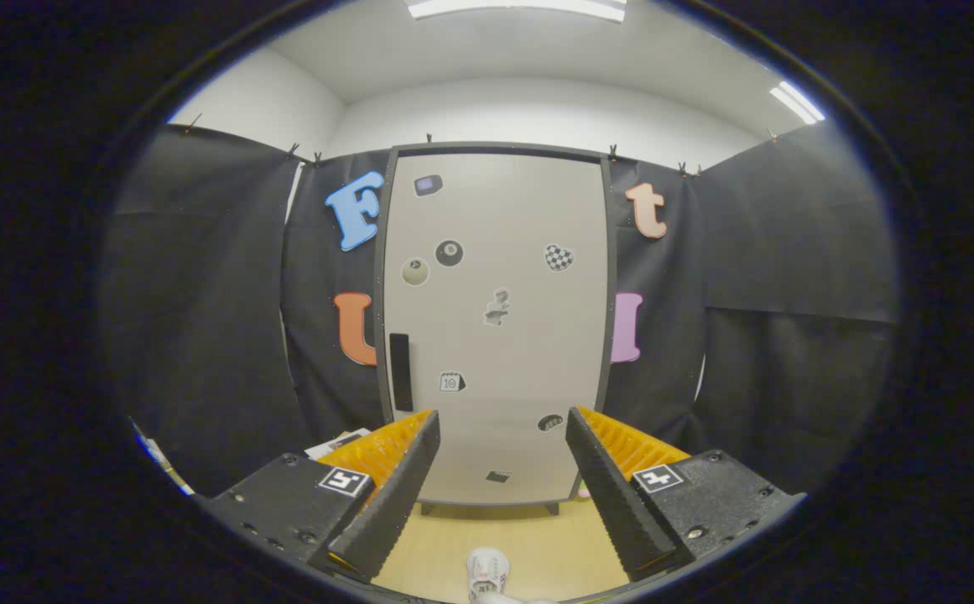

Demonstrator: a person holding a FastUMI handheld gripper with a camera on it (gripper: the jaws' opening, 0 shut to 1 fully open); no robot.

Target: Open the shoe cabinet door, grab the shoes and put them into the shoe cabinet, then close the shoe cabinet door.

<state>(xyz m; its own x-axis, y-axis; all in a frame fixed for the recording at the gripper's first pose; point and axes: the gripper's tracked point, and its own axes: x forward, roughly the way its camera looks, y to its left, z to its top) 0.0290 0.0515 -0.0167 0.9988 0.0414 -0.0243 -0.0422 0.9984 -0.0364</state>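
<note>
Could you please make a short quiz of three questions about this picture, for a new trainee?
1. True or false: the cabinet door is shut.
2. The dark handle sits near which edge of the door? A) the edge by the left finger B) the edge by the right finger C) the top edge
3. Fill in: the gripper is ___ and holds nothing.

Key
1. True. The door lies flat in its frame.
2. A.
3. Open. Its fingers stand wide apart, short of the door, with a white shoe on the floor below, between them.
</note>
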